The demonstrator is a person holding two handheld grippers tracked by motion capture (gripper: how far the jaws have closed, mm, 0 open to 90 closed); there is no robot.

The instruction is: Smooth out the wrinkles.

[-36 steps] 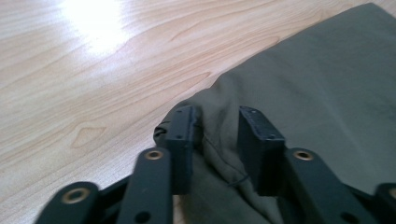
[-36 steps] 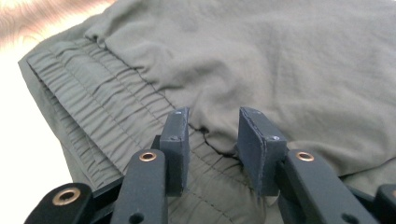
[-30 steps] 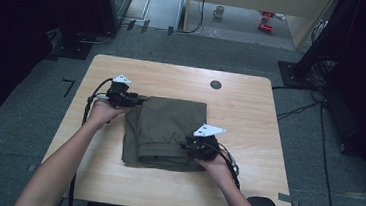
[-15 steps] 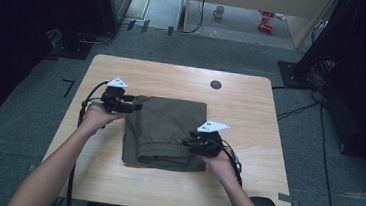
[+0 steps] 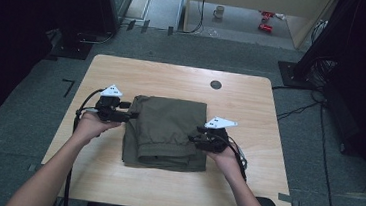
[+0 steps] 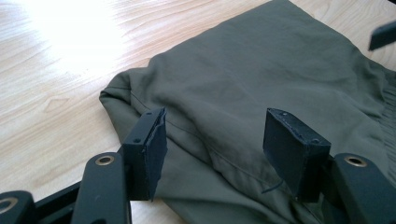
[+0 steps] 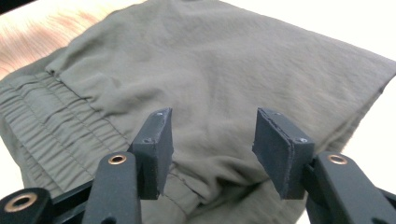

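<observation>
1. Lying folded into a compact rectangle at frame centre on the table (image 5: 114, 177): olive trousers (image 5: 166, 131); folding judged essentially done, at most a final tidy left.
2. Flanking the trousers' left edge: left gripper (image 5: 131, 114), jaws just been opening, spread, nothing between them.
3. Sitting at the right edge, lower centre: right gripper (image 5: 192, 139), likewise opening, pinching nothing.
4. Entering from the bottom, both forearms angling inward.

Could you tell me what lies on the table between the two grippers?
The folded olive garment lies between the left gripper and right gripper, as the high view shows.
</observation>
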